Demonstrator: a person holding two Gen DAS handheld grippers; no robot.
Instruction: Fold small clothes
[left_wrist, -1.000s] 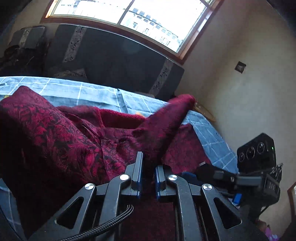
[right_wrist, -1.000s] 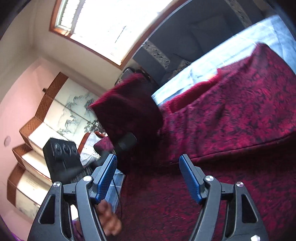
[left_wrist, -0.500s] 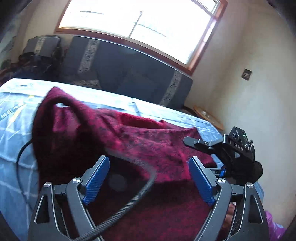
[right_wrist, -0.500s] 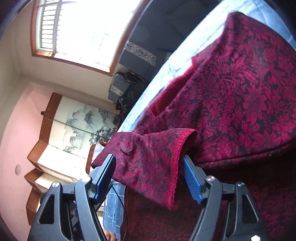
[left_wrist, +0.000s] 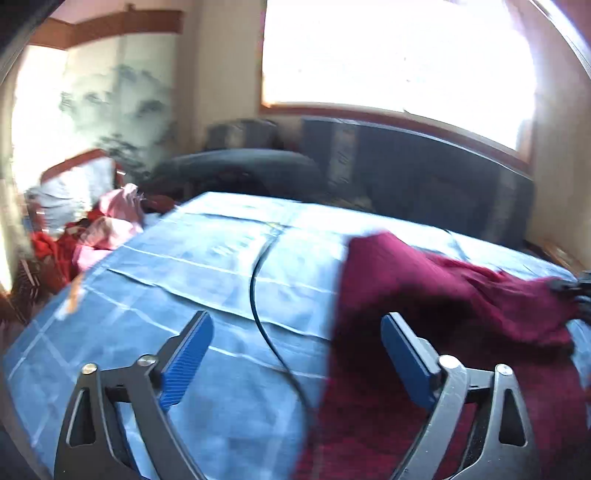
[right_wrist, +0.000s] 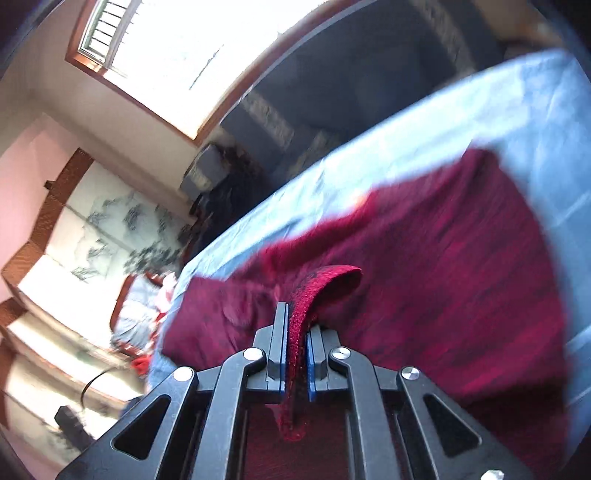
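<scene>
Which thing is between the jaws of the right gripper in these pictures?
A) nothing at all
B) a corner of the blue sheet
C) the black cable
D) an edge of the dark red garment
D: in the right wrist view the right gripper is shut on a fold of the dark red garment, whose edge runs between the blue pads.

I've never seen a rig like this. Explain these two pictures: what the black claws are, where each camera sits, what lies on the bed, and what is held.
There is no robot here. A person holds a hand-held clamp in each hand, and each clamp carries a wide-angle camera looking along its two fingers, so each picture shows its own claw at the bottom.

The left view shows the left gripper; its jaws are opening, with nothing pinched, above a blue sheet crossed by a black cable.

The right view shows the right gripper shut on an edge of the red garment, which lies spread on the sheet.

Both pictures are blurred.
</scene>
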